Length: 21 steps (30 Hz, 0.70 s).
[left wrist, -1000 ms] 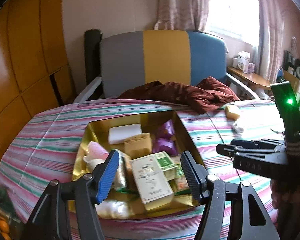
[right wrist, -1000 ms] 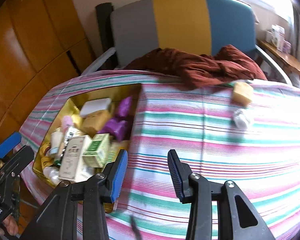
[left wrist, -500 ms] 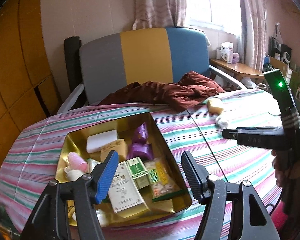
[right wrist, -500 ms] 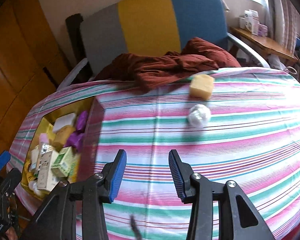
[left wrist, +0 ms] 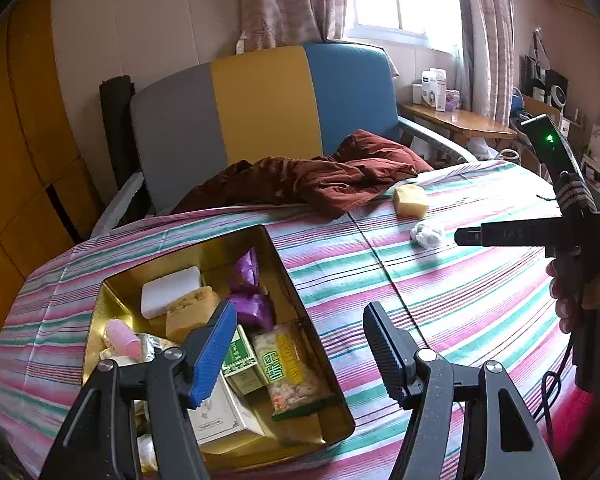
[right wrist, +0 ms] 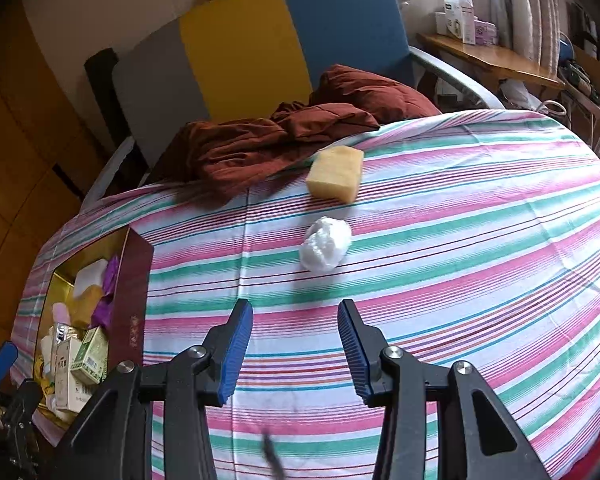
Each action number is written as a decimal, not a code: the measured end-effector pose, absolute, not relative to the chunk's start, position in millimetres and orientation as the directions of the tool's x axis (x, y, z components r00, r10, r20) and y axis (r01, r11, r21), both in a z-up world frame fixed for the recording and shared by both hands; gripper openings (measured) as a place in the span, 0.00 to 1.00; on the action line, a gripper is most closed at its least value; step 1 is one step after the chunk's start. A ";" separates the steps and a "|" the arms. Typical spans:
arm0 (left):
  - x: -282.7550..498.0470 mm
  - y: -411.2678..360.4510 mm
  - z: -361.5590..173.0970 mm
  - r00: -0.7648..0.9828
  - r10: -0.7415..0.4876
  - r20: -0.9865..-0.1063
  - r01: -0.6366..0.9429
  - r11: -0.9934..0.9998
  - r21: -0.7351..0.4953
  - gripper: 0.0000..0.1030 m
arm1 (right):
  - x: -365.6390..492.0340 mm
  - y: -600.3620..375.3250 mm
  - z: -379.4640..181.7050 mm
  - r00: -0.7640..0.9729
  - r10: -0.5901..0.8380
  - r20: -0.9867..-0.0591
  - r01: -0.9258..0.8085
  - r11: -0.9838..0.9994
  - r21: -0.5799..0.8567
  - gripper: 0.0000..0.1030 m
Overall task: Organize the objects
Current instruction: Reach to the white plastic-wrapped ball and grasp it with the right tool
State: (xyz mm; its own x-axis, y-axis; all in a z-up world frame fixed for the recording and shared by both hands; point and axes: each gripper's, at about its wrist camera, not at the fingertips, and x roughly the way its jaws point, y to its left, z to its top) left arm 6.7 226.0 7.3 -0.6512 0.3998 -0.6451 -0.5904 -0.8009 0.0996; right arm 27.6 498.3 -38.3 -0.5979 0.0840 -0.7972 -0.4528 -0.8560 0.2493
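Right wrist view: the right gripper (right wrist: 296,344) hangs over the striped tablecloth (right wrist: 460,264) with jaws narrowly apart and nothing between them. At twelve o'clock lies a white crumpled wad (right wrist: 326,243), beyond it a yellow sponge (right wrist: 335,174), then a brown cloth (right wrist: 284,136). At nine o'clock sits the gold tin (right wrist: 136,292) of small packets. The left gripper (left wrist: 296,354) is half open and empty over that tin's right edge.

Glossy gold metal tin (left wrist: 332,364), matt striped cloth tablecloth (right wrist: 440,280), porous yellow sponge (right wrist: 334,174)
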 end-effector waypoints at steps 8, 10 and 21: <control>3.6 235.2 2.3 -0.642 0.397 -0.655 -0.600 -0.793 0.106 0.65 | 24.5 508.1 -43.0 -0.589 0.077 -0.804 -0.460 -0.850 0.256 0.43; 3.1 237.2 1.2 -0.641 0.397 -0.657 -0.601 -0.792 0.109 0.65 | 23.1 509.4 -42.1 -0.591 0.077 -0.803 -0.457 -0.852 0.255 0.43; -3.9 245.6 -8.3 -0.622 0.394 -0.677 -0.607 -0.789 0.099 0.67 | -9.2 535.7 -54.2 -0.566 0.085 -0.820 -0.453 -0.863 0.223 0.47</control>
